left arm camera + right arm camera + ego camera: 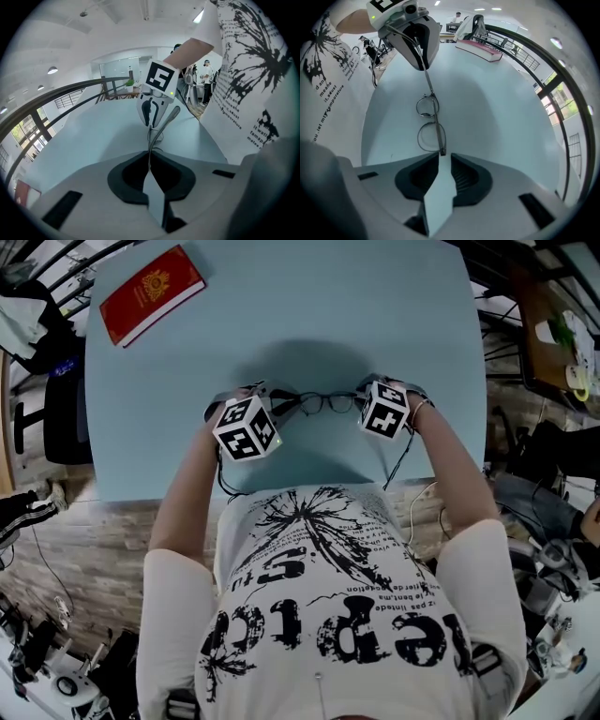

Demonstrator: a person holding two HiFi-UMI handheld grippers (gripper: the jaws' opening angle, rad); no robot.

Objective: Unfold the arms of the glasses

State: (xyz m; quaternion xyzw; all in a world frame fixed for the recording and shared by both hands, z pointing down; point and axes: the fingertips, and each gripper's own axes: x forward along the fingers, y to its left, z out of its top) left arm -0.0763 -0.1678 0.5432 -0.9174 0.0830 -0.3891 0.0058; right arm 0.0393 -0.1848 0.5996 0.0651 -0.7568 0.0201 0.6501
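Thin dark-framed glasses (pixel 328 404) sit between my two grippers, low over the pale blue table (pixel 281 306). In the left gripper view, my left gripper (pixel 149 157) is shut on a thin end of the frame (pixel 151 140). The right gripper view shows the same grip from the far side, with the left gripper (pixel 423 65) pinching the frame's far end. My right gripper (pixel 440 157) is open. The near end of the glasses (pixel 431 124) lies at the mouth of its jaws with a gap on both sides. The lenses and one thin arm run in a line between the grippers.
A red book (pixel 150 292) lies at the table's far left corner and also shows in the right gripper view (pixel 480 49). The table's near edge runs just below the grippers, against the person's body. Chairs, cables and equipment crowd the floor around the table.
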